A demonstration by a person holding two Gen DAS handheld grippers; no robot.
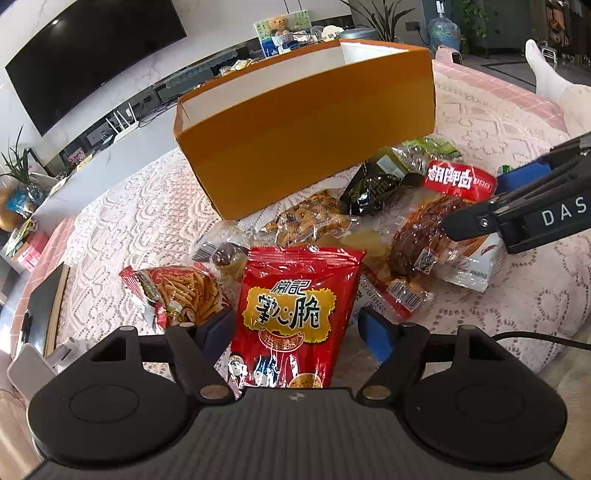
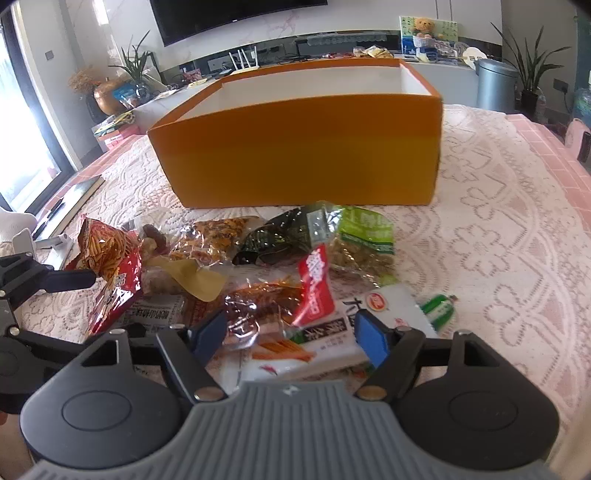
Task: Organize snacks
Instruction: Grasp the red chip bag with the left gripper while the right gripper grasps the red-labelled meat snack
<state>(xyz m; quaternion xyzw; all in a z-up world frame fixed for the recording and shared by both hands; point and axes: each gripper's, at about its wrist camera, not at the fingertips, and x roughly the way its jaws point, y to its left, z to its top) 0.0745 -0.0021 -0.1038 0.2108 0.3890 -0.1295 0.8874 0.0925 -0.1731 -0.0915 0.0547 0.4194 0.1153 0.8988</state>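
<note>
An orange open-topped box stands on the lace-covered table, with a heap of snack packets in front of it. My left gripper is open, and a tall red snack bag sits between its fingers with a thin gap on each side. A fries packet lies just left of it. My right gripper is open above a white packet and a clear packet of reddish strips, holding nothing. Dark and green packets lie nearer the box.
A pink lace tablecloth covers the table. A dark tablet or board lies at the left edge. Behind the table stand a TV, a low cabinet with clutter, plants and a grey bin. A person's pale sleeve shows at far right.
</note>
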